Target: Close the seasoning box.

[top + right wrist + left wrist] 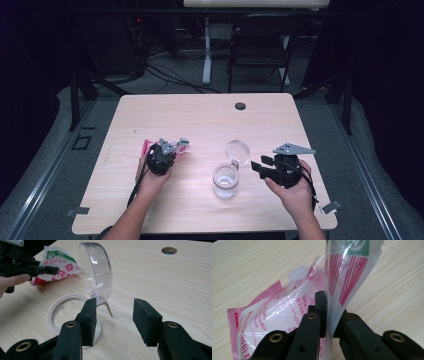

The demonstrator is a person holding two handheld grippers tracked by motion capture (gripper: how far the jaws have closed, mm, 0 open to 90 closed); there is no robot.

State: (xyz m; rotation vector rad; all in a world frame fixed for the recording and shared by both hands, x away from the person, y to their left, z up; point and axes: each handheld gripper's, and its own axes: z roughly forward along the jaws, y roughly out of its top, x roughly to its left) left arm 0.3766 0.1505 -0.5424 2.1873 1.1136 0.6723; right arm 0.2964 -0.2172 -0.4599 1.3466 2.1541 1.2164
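Here, in the high view, the left gripper (pixel 181 146) sits at the left of the table (pixel 200 110), clamped on a pink and white plastic packet (pixel 148 146) whose far end rests on the wood. A clear jar (pixel 225 181) stands near the table's middle, its hinged transparent lid (pixel 237 150) swung up and back. The right gripper (pixel 260 165) hovers just beside the jar with nothing between its parted jaws.

From the left gripper view, the jaws are closed tight on a thin fold of the packet (pixel 287 307), near one edge. The film is glossy, crinkled, printed with red stripes and small characters, with a green band at the top. The hold takes in only film, so the packet could slip out or tear if it is lifted fast. Whether it is already cut open I cannot tell, since the top is cropped.

In the right gripper view, the jar's cream-coloured rim (pixel 53 312) lies just beyond the open right jaws, and the lid (pixel 96 270) stands almost upright over it. The packet (pixel 57 263) hangs from the left gripper (pixel 53 270) farther back. With the jar unheld, a nudge from the packet could push it or knock the lid shut.
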